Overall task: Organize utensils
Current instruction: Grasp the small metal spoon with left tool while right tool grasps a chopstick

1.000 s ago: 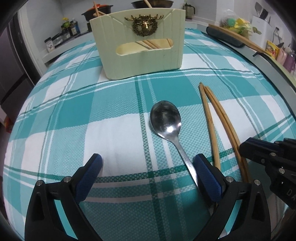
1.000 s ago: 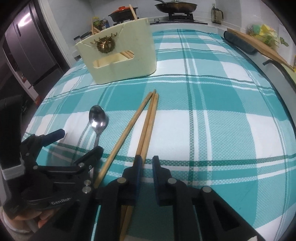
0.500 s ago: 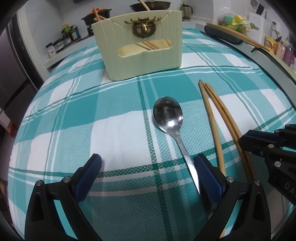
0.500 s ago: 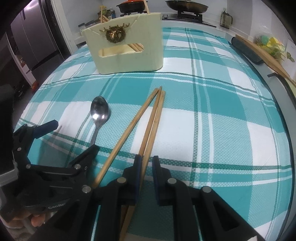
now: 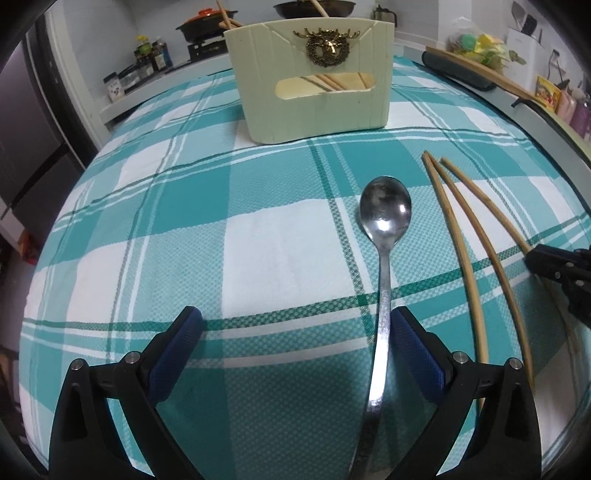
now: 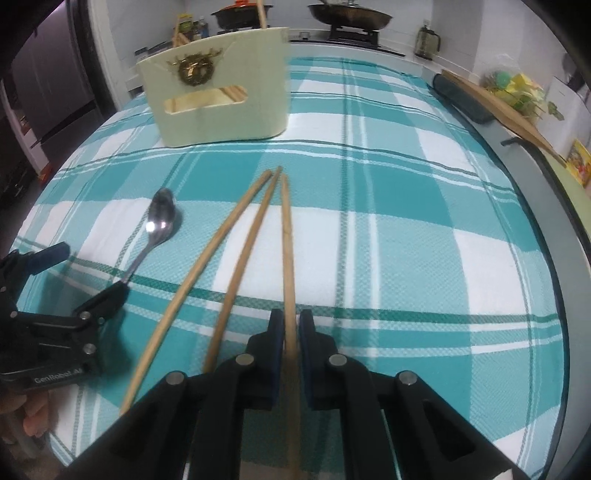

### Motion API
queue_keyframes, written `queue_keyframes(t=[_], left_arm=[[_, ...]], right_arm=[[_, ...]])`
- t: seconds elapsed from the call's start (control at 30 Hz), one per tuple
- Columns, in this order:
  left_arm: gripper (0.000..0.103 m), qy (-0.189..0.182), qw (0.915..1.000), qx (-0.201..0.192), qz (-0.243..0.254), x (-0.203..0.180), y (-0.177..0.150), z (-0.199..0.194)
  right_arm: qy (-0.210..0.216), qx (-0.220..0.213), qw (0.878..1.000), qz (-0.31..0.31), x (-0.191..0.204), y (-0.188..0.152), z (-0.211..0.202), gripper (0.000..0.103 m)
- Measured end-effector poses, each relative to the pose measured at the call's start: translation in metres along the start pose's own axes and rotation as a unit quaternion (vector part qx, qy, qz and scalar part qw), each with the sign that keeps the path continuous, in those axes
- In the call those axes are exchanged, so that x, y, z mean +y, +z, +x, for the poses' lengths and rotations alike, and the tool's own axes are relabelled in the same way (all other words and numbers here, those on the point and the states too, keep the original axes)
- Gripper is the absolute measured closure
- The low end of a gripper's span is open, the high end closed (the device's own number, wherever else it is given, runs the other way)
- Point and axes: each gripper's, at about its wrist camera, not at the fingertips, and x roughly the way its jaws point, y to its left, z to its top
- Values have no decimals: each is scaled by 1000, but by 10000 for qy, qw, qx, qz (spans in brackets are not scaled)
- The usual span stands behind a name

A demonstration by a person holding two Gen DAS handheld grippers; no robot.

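Note:
A steel spoon (image 5: 386,218) lies on the plaid cloth, and its handle runs between the fingers of my open left gripper (image 5: 297,321), close to the right pad. Three wooden chopsticks lie to its right. My right gripper (image 6: 291,328) is closing, and its pads press on one chopstick (image 6: 286,240). The other two chopsticks (image 6: 236,243) fan out to the left of that one. A cream utensil holder (image 5: 314,92) with a gold deer emblem stands farther back, with chopsticks inside it. The left gripper (image 6: 83,273) also shows in the right wrist view, astride the spoon handle.
The teal plaid cloth (image 5: 184,240) covers a round table. A counter behind holds pots, a pan (image 6: 349,16) and bottles. A dark roll and a wooden board (image 6: 491,103) lie along the right edge.
The left gripper shifted right, so the spoon handle now lies between its fingers instead of under the right one. The right gripper closed on one chopstick, which has swung apart from the others.

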Motion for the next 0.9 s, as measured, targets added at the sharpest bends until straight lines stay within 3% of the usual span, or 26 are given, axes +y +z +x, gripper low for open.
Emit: queue_keyframes(t=[0.07,0.17,0.27,0.4,0.57,0.77,0.9], left_arm=[[1,-135,9999,40,-49,6,-4,-1],[2,-335,9994,71,3,10,-7,-2],[2,-476,9988,103,69,12,-10,-4],[2,-565,9980,109,241,6,-5,-3],[4,-626,9965,35,555,-15,14,7],[18,-919,9940,-5,589,-25,40,22],[35,-1043,9925,-117,627,-28,49,25]], right_arm=[[-33,-22,9998,185,-12,-7,-4,95],[-16,-50,9999,141,-16,-18,-11,84],[-15,-139,9999,-26,-14,-30,-18,45],[14,-236,9995,-232,-16,-44,-23,44],[71,-110,9988,-464,-21,-37,-20,44],[195,76,9973,-706,-23,-18,-9,45],[292,144,9952,-922,-19,0,1,52]])
